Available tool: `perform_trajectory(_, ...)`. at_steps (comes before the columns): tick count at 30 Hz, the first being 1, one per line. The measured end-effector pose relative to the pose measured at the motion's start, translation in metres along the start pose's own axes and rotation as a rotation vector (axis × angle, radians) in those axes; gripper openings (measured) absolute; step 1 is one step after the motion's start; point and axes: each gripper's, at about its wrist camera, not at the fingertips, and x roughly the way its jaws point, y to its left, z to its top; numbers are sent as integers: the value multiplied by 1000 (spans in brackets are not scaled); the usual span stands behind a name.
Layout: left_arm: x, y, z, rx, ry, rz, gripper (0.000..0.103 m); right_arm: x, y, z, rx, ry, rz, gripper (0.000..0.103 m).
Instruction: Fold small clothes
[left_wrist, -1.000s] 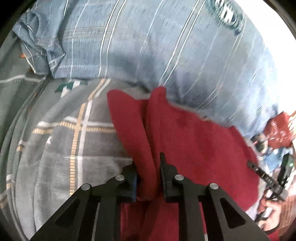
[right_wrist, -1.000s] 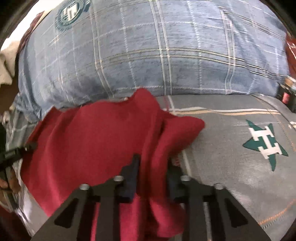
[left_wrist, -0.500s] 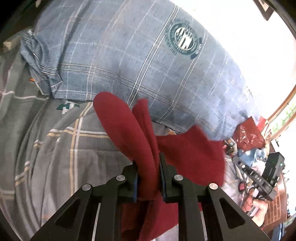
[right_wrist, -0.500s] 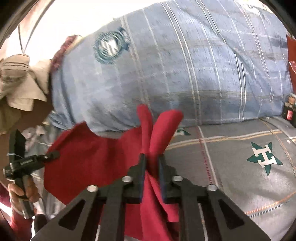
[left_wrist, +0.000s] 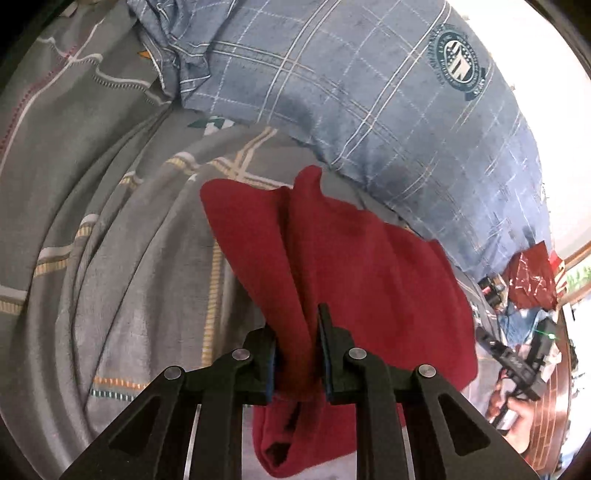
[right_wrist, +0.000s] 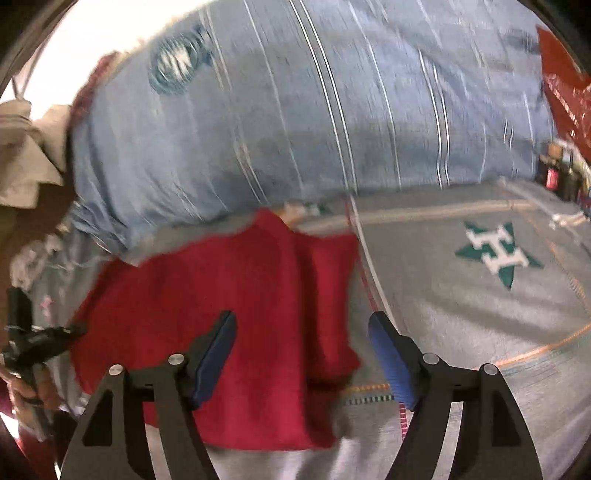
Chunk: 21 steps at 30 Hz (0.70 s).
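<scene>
A small red cloth (left_wrist: 369, 280) lies on a grey checked bedspread (left_wrist: 110, 258). My left gripper (left_wrist: 297, 325) is shut on a bunched corner of it, and the fabric rises between the two pads. In the right wrist view the same red cloth (right_wrist: 221, 295) lies flat and partly folded over itself. My right gripper (right_wrist: 303, 332) hovers above the cloth's right edge. Its jaws are opening and stand wide, and the pads touch nothing. At the right edge of the left wrist view, that other gripper (left_wrist: 517, 362) shows with a hand on it.
A large blue checked pillow (left_wrist: 369, 92) with a round crest lies behind the cloth. The bedspread carries a green star emblem (right_wrist: 495, 254). Red packaging (left_wrist: 532, 280) and small items crowd the bedside. Beige cloth (right_wrist: 22, 155) hangs at the far left.
My right gripper has let go of the red cloth's corner and opened wide; that side has dropped flat onto the bed. My left gripper still holds its corner and has moved sideways.
</scene>
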Motion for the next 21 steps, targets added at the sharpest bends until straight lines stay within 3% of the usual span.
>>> perform_trajectory(2,1,0,2,10,-4,14,17,23,-2,-3,7,45,0,77)
perform_trajectory(3,1,1,3,16,-6,18,17,31,-1,-4,8,58,6,71)
perform_trajectory(4,4,-2,4,21,-8,20,17,36,1,-5,4,53,9,62)
perform_trajectory(5,3,-3,5,26,-12,20,17,35,6,-5,-19,31,0,34)
perform_trajectory(6,4,-5,5,28,-14,20,17,33,9,-4,-33,34,7,23)
perform_trajectory(8,4,-6,8,35,-24,1,17,24,13,-1,-61,25,12,17)
perform_trajectory(12,0,-17,16,47,-53,-45,17,-14,15,-5,-38,-8,105,14)
perform_trajectory(14,5,-17,13,66,-52,-26,18,-32,18,-11,-37,-28,139,13)
perform_trajectory(18,24,-7,6,41,-16,66,28,-22,18,-26,-71,13,35,15)
perform_trajectory(21,17,1,5,4,-18,52,39,-20,9,-27,-10,16,-31,27)
